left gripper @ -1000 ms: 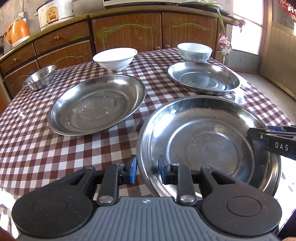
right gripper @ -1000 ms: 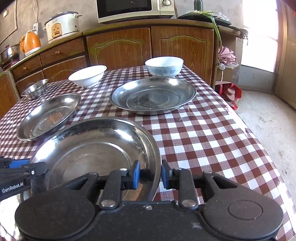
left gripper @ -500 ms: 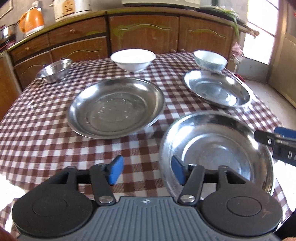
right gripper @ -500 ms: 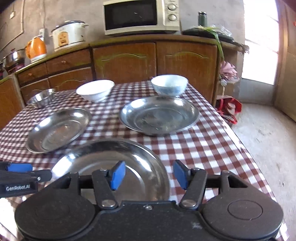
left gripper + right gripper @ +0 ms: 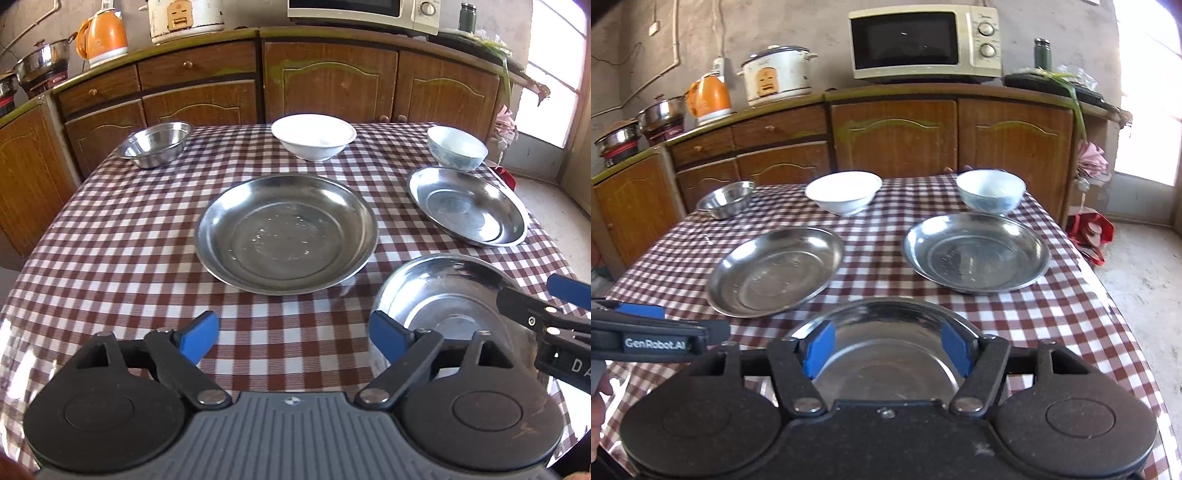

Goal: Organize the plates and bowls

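Both grippers, left gripper (image 5: 290, 334) and right gripper (image 5: 888, 347), stand spread with nothing pinched, their jaws having just been opening off the near steel plate (image 5: 443, 295), which sits on the checked table (image 5: 129, 240). Earlier they were nearly shut at its rim. Nothing looks stacked: middle plate (image 5: 286, 232), far plate (image 5: 467, 205) and three bowls lie apart.

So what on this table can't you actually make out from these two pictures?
- Nearest steel plate: right wrist view, its near half is hidden behind the right gripper body; left wrist view, partly covered by both grippers.
- Small steel bowl: contents too small to tell.
- Microwave: left wrist view, top cut off by the edge.
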